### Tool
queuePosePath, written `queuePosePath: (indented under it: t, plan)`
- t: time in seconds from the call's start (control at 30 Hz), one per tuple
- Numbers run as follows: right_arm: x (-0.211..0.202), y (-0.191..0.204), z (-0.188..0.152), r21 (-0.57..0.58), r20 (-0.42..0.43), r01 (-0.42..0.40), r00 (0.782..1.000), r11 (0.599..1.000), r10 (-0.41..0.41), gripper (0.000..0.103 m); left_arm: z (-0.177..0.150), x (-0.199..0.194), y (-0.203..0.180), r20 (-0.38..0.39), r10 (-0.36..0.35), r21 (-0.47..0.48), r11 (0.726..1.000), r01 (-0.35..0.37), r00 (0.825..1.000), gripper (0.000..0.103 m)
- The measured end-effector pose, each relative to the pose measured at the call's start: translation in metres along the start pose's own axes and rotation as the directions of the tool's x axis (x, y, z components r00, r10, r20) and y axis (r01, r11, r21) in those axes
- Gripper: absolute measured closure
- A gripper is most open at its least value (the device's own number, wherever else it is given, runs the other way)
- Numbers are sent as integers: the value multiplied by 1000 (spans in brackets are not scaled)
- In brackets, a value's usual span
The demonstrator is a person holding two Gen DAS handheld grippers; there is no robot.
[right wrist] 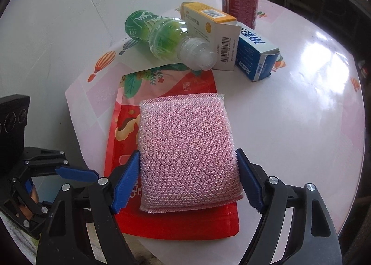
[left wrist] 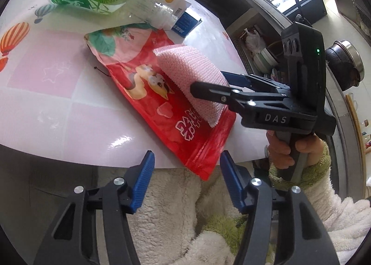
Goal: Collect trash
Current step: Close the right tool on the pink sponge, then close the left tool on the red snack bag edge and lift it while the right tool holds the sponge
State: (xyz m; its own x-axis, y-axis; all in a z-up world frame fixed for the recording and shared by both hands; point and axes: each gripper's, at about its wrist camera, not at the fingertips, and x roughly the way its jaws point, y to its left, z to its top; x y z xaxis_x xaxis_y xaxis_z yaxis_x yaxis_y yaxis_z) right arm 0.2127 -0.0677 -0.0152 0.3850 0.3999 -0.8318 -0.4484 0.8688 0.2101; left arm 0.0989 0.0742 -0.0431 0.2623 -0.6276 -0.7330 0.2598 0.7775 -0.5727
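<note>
Step in hand: your right gripper [right wrist: 187, 179] clamps pink mesh sponge [right wrist: 185, 149], pads pressing both edges. Sponge lies on red snack pouch [left wrist: 148, 93], pouch overhanging tabletop [left wrist: 46, 102] edge at 6 o'clock. Your left gripper [left wrist: 186, 177] hangs half open, empty, pitched down near pouch corner. Next move likely: lift sponge clear without dragging pouch. Bottle [right wrist: 162, 33], boxes at 12 o'clock.

Glossy plastics against a rough mesh sponge

The pink sponge [right wrist: 189, 151] has coarse netted mesh; the red pouch [left wrist: 176, 112] is shiny crinkled foil-plastic, the bottle [right wrist: 167, 37] clear plastic, the boxes [right wrist: 209, 21] matt cardboard, the can [right wrist: 240, 6] metal, the tablecloth [right wrist: 289, 102] glossy.
</note>
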Motion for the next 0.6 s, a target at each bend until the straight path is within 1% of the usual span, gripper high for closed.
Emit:
queuePosePath:
  t: [0.07,0.23,0.33,0.47,0.6]
  plan:
    - [-7,-6,-1,36,27,-9,1000,999,8,28,-1,5,-2,-8,-25,-5,1000,25,1000,49]
    - [-5,-28,-7,144,28,-49,999,988,45,28,0,14,-7,-24,-80,-16,997,80,996,51]
    - [-5,-35,-10,189,39,-84,996,978,78,28,2,18,-7,-25,-120,-40,992,119,992,51]
    - [-6,-39,-12,214,48,-110,994,971,102,28,4,14,-3,14,-168,-64,984,169,986,51]
    - [-7,-41,-14,219,51,-120,992,968,111,28,6,11,3,55,-188,-84,978,192,981,51]
